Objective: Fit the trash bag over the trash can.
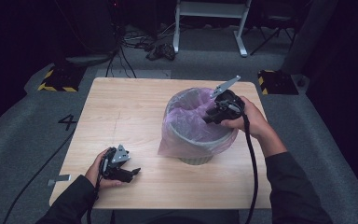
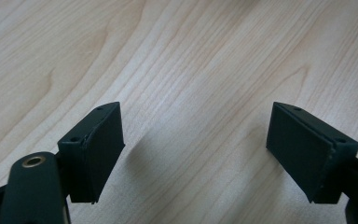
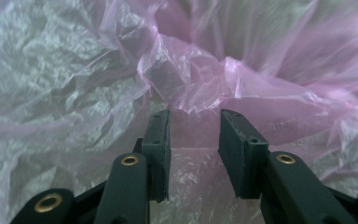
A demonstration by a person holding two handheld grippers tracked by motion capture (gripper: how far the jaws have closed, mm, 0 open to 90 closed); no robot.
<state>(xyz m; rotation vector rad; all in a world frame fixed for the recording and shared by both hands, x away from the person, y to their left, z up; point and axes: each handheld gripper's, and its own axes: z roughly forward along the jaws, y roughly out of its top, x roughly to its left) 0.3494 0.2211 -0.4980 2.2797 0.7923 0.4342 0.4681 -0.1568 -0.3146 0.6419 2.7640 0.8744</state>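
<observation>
A grey waste bin [image 1: 196, 157] lined with a thin pink plastic bag [image 1: 184, 115] stands right of centre on the wooden table [image 1: 130, 102]. The bag's film drapes over the rim and down the outside. My right gripper [image 1: 207, 119] reaches in over the bin's right rim. In the right gripper view its jaws [image 3: 195, 116] stand a little apart, with a crumpled fold of the pink bag [image 3: 186, 84] just beyond the tips and film behind the gap; the pads do not press on it. My left gripper [image 1: 134, 171] lies low near the table's front left, jaws [image 2: 196, 116] wide open over bare wood.
The table's front edge runs close to my left hand [image 1: 98, 170]. A cable [image 1: 251, 158] trails from the right gripper across the table's front right. Floor cables and a white table frame [image 1: 209, 23] lie beyond the far edge.
</observation>
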